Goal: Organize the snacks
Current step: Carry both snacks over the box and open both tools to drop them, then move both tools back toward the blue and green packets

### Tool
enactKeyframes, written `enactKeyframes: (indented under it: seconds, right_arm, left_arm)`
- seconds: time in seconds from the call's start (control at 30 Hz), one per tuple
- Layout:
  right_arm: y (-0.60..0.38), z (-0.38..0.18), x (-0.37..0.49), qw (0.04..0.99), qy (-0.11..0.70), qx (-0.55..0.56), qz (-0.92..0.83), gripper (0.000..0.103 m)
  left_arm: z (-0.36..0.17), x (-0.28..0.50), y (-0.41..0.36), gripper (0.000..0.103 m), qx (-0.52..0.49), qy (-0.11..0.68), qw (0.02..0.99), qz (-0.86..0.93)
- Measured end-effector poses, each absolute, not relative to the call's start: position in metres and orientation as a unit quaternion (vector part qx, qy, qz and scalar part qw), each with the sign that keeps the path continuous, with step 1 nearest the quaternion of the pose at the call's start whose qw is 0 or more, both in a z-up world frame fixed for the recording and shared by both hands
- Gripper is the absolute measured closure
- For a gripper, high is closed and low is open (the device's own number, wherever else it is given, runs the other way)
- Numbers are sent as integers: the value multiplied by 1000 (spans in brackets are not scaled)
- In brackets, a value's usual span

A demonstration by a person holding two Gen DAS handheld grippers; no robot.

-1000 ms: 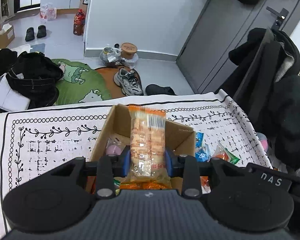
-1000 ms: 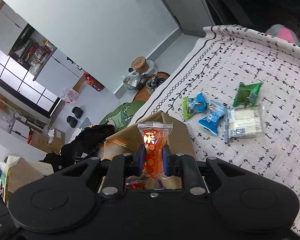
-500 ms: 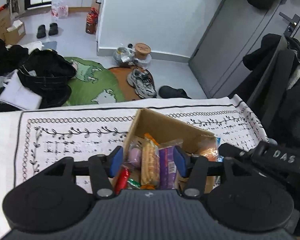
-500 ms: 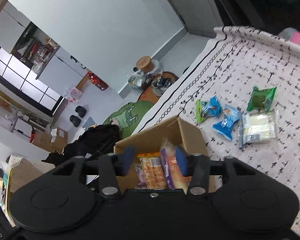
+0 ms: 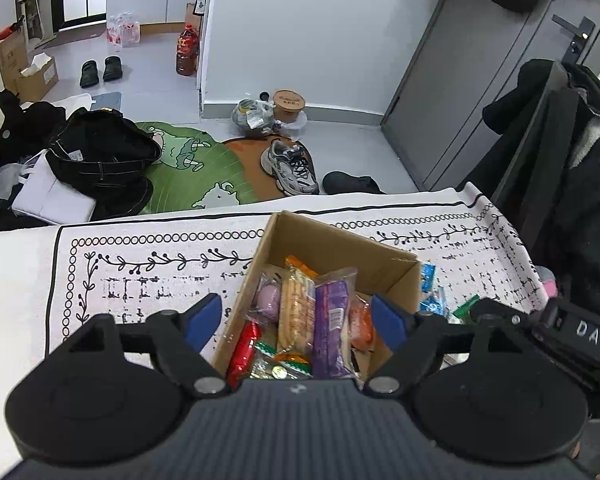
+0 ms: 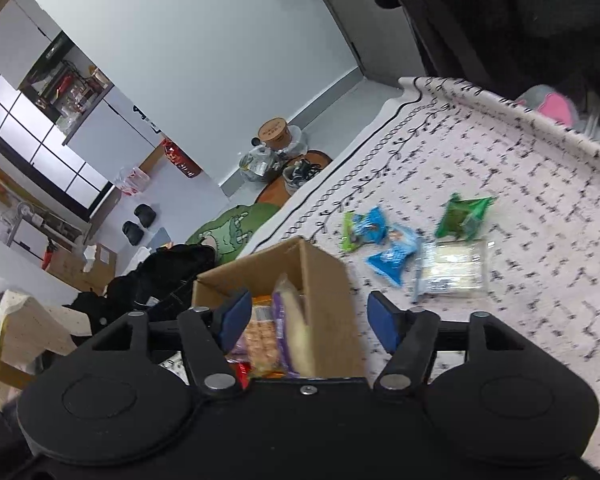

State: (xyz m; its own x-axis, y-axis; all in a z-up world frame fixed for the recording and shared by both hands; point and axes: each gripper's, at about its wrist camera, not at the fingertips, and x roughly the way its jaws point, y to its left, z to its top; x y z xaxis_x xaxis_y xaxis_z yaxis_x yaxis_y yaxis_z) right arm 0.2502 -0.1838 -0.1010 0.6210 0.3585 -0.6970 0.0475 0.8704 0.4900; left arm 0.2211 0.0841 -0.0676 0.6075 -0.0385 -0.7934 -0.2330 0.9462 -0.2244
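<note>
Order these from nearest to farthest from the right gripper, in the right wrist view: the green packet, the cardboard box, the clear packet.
1. The cardboard box, directly under the right gripper, whose jaws are opening.
2. The clear packet, to the right on the cloth.
3. The green packet, just beyond the clear one.

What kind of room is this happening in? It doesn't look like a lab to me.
Most likely someone's home, near the entrance. Sneakers and a green cartoon rug lie on the floor by a grey door, and snacks fill a cardboard box on a patterned tablecloth.
</note>
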Motion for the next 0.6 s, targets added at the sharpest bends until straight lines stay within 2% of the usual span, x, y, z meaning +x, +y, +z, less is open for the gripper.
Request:
enactKeyframes:
  seconds: [0.1, 0.23, 0.4, 0.6]
  right_arm:
    - [-198, -99, 244, 873, 423, 226, 87, 25]
    - [-218, -97, 238, 876, 420, 223, 80, 18]
    - [-237, -95, 234, 878, 419, 220, 76, 7]
    - [-259, -84, 236, 879, 418, 222, 53, 0]
  left_arm:
    - [-64, 217, 77, 9, -152, 435, 886, 53]
    - [-63, 214, 69, 0, -160, 435, 885, 48]
    - [-58, 211, 57, 0, -166, 428, 888, 40]
    - [-49, 211, 40, 0, -168, 414, 894, 32]
